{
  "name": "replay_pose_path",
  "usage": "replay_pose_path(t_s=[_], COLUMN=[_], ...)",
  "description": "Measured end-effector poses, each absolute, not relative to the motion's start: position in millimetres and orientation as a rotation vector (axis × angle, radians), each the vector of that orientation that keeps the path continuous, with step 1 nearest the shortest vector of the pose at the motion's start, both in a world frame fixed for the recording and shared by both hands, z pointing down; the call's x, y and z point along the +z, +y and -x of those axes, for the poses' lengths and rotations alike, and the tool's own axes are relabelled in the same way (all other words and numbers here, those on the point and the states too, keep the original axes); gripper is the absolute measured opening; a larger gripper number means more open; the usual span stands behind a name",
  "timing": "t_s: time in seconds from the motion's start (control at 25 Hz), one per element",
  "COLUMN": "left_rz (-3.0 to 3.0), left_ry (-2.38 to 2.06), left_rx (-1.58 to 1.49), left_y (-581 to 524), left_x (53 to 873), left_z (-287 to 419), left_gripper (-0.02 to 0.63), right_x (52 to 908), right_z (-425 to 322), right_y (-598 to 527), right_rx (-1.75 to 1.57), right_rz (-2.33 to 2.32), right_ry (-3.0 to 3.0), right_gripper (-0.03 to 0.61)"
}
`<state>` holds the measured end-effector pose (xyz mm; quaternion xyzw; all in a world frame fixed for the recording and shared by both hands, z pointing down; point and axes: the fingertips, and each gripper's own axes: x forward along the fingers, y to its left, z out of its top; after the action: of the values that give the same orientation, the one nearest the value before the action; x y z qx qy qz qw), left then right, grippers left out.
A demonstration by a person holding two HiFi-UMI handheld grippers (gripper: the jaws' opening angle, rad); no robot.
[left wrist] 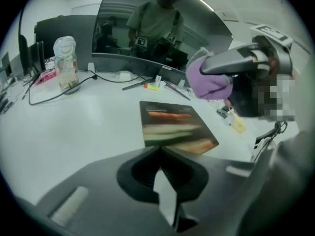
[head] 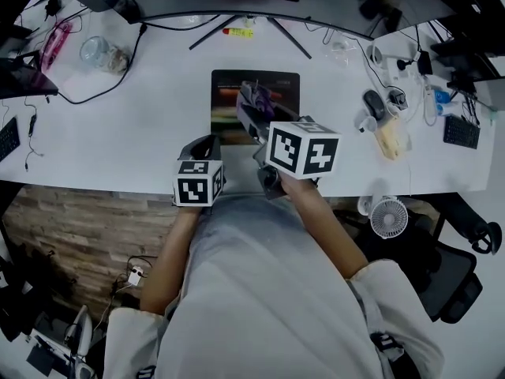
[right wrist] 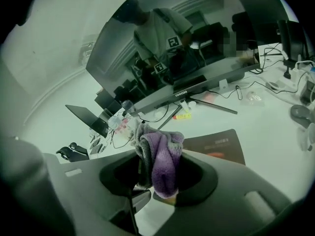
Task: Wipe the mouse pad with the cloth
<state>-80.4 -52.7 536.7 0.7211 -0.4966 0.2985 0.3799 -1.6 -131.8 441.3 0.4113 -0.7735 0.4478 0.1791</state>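
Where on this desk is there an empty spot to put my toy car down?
The biggest bare patch of desk lies left of the mouse pad, in front of the jar. A smaller one sits between the pad and the mouse. The right end, past the mouse, is crowded.

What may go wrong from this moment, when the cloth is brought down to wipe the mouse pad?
1. The mouse pad lies loose on the desk. The left tongs are shut and off it, so it may slide under the wipe.
2. The cloth is bunched in the right tongs, so their hard tips may rub the pad instead.
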Motion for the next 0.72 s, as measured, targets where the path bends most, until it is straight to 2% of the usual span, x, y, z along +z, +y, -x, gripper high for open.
replay_pose_path(t_s=[0.72], left_rz=[-1.823], left_ry=[-1.269], left_rx=[0.745], left_y=[-53], left_x=[568], left_z=[88], left_gripper=[0.0], right_x=[533], right_z=[60], right_y=[-181], right_rx=[1.313], right_rz=[-1.096], right_ry=[-1.994], right_gripper=[0.173])
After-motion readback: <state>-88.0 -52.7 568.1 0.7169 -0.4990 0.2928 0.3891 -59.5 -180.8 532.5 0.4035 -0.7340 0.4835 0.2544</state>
